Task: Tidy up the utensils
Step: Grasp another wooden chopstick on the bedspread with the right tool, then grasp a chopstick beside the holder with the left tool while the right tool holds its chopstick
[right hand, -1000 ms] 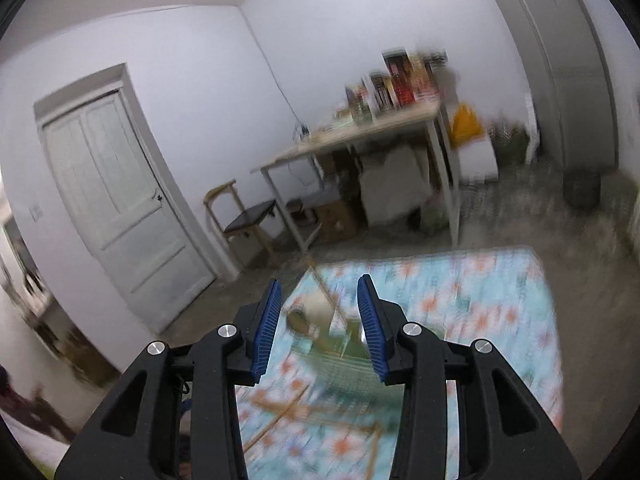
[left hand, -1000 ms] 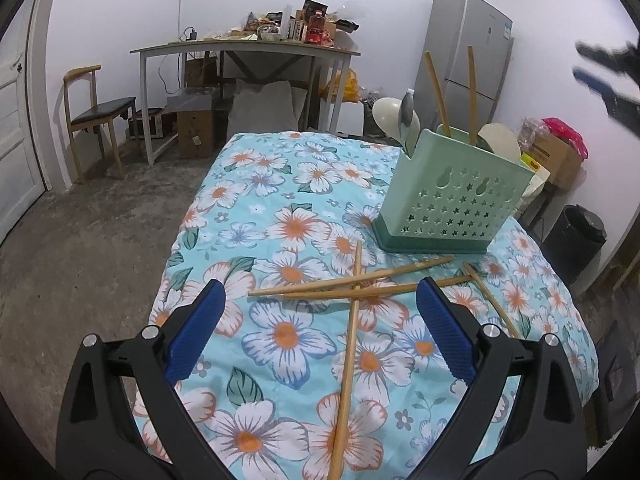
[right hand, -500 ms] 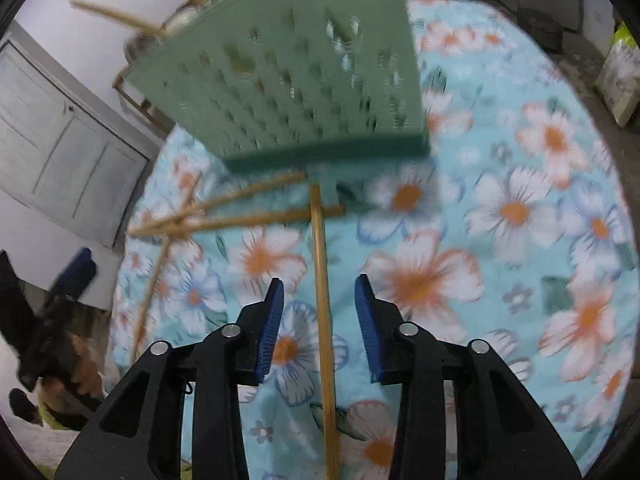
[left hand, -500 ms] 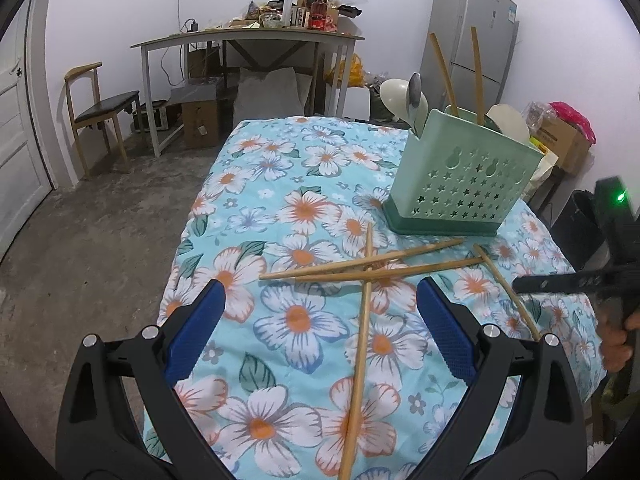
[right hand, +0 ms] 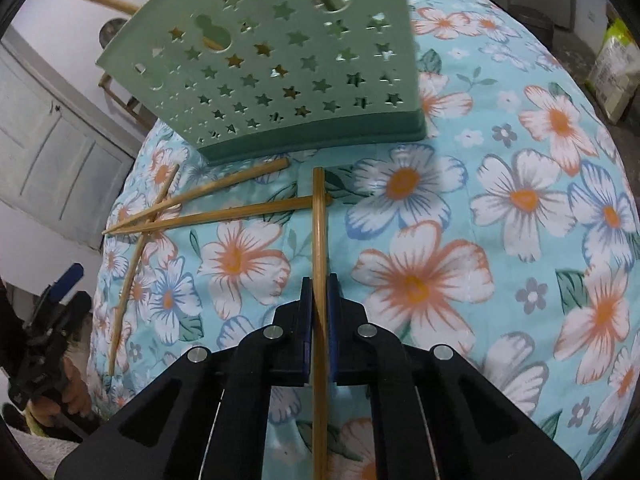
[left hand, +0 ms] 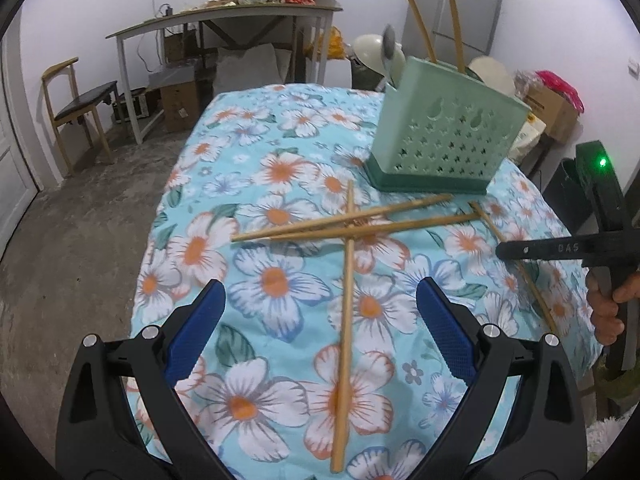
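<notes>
Chopsticks: we count four loose wooden sticks on the flowered cloth of the tabletop, all in front of the green holder.
Gripped chopstick: in the right wrist view it runs from 6 o'clock straight up toward 12 o'clock, its far tip just short of the holder's base.
Right claw: we see its blue pads closed on this stick, one on each side, low over the cloth; in the left wrist view its black body shows at 3 o'clock with a green light lit.
Crossed pair: two sticks lie nearly side by side, slanting from 9 o'clock up toward 2 o'clock, just in front of the holder.
Long chopstick: it lies under or over that pair, we cannot tell which, and reaches down toward 6 o'clock between the left claw's fingers.
Left claw: we see it wide open, holding nothing, hanging above the cloth.
Holder: pale green, punched with stars, on a darker green base, standing at 1 o'clock in the left wrist view; two chopsticks and a spoon stick up out of it.
Right hand: wrapped around the claw's handle at the right edge.
</notes>
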`<control>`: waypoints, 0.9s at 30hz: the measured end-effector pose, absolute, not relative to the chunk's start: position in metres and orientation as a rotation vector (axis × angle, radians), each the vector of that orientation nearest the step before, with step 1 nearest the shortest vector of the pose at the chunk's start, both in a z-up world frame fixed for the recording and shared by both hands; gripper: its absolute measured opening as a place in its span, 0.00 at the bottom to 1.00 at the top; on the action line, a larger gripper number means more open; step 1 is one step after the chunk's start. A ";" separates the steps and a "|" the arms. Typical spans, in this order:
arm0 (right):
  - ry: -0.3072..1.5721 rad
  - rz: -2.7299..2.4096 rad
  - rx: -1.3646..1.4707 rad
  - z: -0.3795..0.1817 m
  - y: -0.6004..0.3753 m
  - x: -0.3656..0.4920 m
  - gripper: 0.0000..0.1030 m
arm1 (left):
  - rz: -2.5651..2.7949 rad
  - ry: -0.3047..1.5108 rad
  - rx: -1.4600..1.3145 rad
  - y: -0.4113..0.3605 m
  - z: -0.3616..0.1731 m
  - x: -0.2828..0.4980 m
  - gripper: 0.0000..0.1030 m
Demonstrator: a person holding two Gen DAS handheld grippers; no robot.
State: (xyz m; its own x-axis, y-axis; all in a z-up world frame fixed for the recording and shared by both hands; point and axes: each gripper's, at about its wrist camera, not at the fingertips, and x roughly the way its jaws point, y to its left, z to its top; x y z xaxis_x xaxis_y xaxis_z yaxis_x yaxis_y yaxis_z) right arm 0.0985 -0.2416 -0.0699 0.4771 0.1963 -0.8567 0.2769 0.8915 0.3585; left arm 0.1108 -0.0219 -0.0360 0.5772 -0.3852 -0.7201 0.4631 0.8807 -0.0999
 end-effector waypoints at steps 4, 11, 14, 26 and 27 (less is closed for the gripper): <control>1.068 -0.067 0.523 -0.067 -0.251 0.083 0.07 | -0.505 0.827 0.115 -0.027 -0.037 0.114 0.90; 1.016 -0.087 0.624 -0.062 -0.268 0.062 0.07 | -0.606 0.808 0.140 -0.045 -0.024 0.129 0.67; 0.991 -0.094 0.673 -0.061 -0.277 0.057 0.07 | -0.697 0.762 0.238 -0.067 -0.018 0.129 0.60; 0.961 -0.125 0.754 -0.067 -0.300 0.045 0.07 | -0.935 0.737 0.636 -0.164 -0.034 0.120 0.50; 0.961 -0.125 0.755 -0.067 -0.301 0.044 0.07 | -0.934 0.756 0.652 -0.172 -0.037 0.123 0.49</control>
State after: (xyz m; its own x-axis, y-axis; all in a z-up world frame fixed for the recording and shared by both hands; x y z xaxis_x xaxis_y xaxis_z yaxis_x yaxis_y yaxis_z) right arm 0.0438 -0.3013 -0.0673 0.5864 0.2234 -0.7786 0.4152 0.7424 0.5257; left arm 0.1227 -0.1718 -0.0374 0.3837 -0.4591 -0.8013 0.8796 0.4459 0.1657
